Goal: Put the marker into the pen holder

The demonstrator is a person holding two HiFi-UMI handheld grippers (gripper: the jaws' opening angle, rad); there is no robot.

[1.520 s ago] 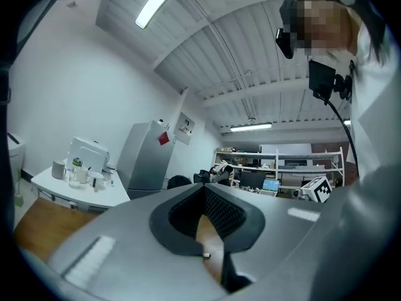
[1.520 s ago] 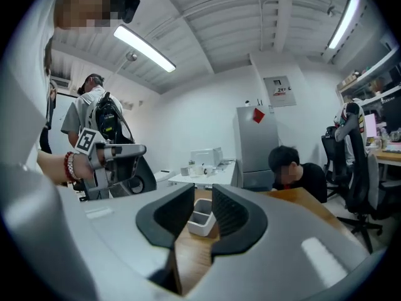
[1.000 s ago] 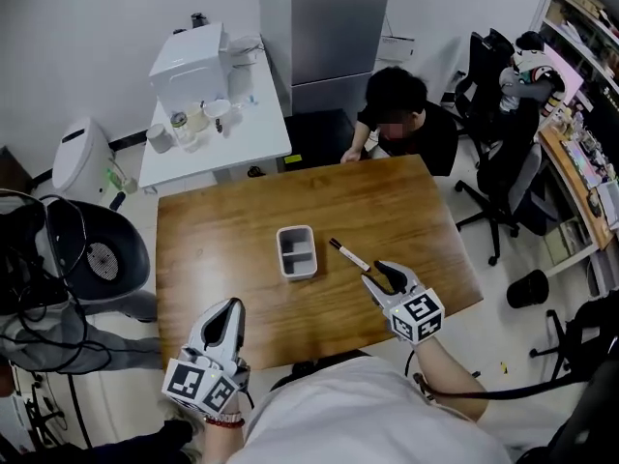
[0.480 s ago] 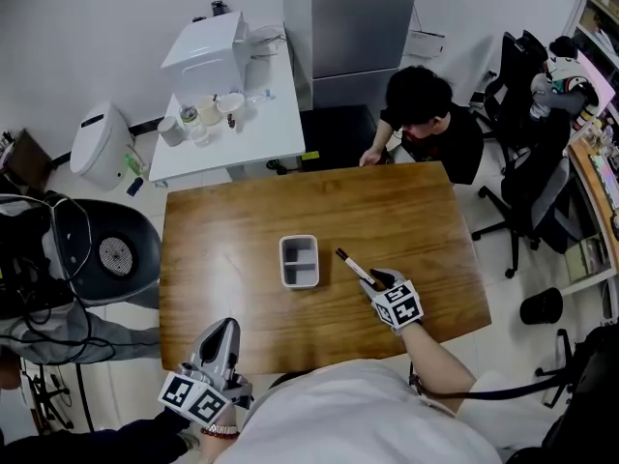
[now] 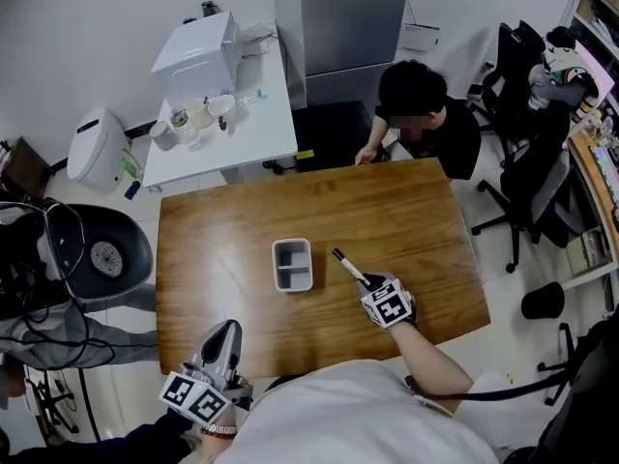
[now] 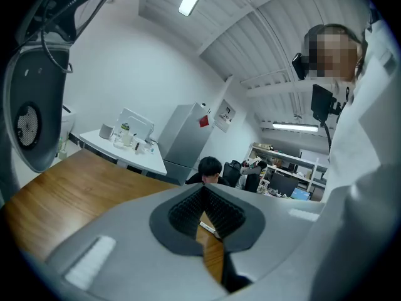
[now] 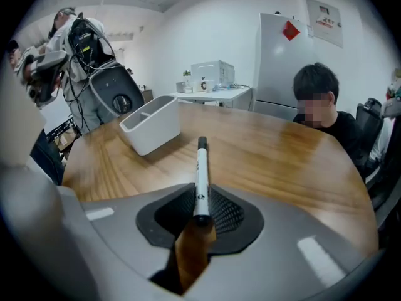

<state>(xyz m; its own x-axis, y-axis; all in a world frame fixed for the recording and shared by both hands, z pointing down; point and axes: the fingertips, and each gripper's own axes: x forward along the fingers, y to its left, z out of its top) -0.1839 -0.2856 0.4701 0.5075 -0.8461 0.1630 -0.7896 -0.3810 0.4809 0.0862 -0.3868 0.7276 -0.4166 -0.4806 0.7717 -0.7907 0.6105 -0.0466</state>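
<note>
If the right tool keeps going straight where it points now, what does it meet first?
Probably nothing soon: the right tool, shut on the marker, points across open table. The pen holder sits left of that line, though depth is unclear.

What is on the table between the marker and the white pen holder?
Nothing. Only bare wooden table lies between the marker and the pen holder, as the head view shows.

Head view looks steeply down on the brown wooden table (image 5: 222, 222); both gripper views sit low, looking across that same tabletop.
</note>
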